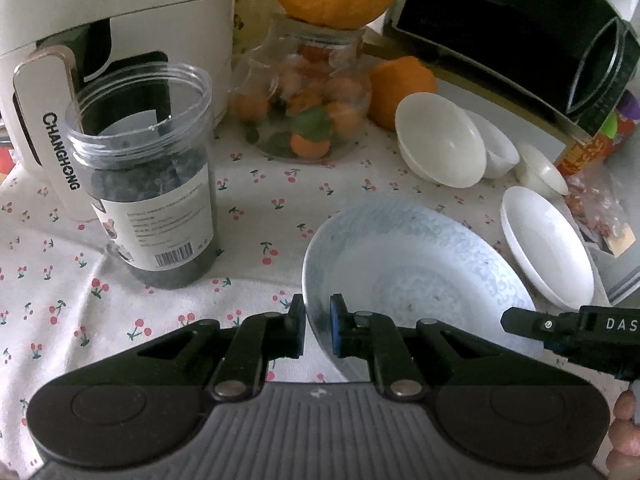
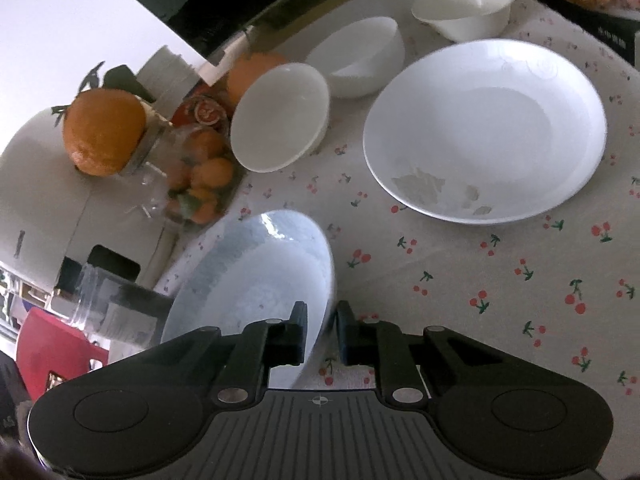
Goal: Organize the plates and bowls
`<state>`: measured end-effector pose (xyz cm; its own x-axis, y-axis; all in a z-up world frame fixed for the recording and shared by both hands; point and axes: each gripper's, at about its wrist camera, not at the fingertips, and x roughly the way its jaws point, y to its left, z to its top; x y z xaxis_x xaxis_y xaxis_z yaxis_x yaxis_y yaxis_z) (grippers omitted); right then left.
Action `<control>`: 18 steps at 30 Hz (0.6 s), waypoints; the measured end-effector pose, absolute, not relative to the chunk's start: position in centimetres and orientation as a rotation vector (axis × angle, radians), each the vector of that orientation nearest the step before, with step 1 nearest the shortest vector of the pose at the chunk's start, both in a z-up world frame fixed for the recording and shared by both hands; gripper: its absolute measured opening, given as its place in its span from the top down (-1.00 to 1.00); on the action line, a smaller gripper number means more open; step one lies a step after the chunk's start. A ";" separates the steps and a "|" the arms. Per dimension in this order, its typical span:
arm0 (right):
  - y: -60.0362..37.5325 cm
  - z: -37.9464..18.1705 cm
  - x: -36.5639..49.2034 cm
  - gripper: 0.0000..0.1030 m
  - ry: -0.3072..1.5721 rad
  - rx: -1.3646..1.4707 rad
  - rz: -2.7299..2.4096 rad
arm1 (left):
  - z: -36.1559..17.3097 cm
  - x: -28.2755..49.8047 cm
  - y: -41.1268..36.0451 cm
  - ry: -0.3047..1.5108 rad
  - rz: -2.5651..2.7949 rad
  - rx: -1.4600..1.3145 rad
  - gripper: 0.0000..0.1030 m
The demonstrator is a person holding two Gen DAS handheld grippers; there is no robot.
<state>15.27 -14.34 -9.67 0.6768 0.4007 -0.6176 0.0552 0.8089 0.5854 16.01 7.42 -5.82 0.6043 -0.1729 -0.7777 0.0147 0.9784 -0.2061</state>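
We have both grippers, left (image 1: 318,330) and right (image 2: 322,334), clenched on the blue plate (image 1: 404,264) rim; uneven lifting could knock the jar (image 1: 150,184) at ten o'clock.

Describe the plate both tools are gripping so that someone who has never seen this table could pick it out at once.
Start at the cherry-print cloth and find the fruit jar. Just in front of it lies the blue plate, its near rim pinched by the left tool and the right tool. Unlike the plain white plate and white bowls beside it, it carries a pale blue pattern.
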 end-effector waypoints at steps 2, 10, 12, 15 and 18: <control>-14.5 -9.3 14.9 0.70 0.810 0.604 0.206 | -5.5 15.6 7.2 0.908 -0.119 -0.168 0.80; -15.3 -8.5 13.1 0.70 0.798 0.576 0.195 | -5.2 14.2 5.9 0.899 -0.156 -0.123 0.79; -15.5 -8.4 12.6 0.70 0.798 0.568 0.191 | -5.1 13.9 5.6 0.898 -0.164 -0.117 0.79; -15.8 -8.2 11.8 0.70 0.796 0.553 0.186 | -4.9 13.4 5.2 0.894 -0.178 -0.108 0.79; -16.2 -8.0 11.0 0.70 0.796 0.545 0.180 | -4.8 12.8 4.8 0.889 -0.194 -0.096 0.79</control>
<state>10.97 -16.21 -7.96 0.6931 0.3525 -0.6288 0.0473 0.8482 0.5276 12.79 4.76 -4.77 0.6140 -0.2080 -0.7614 0.1281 0.9781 -0.1639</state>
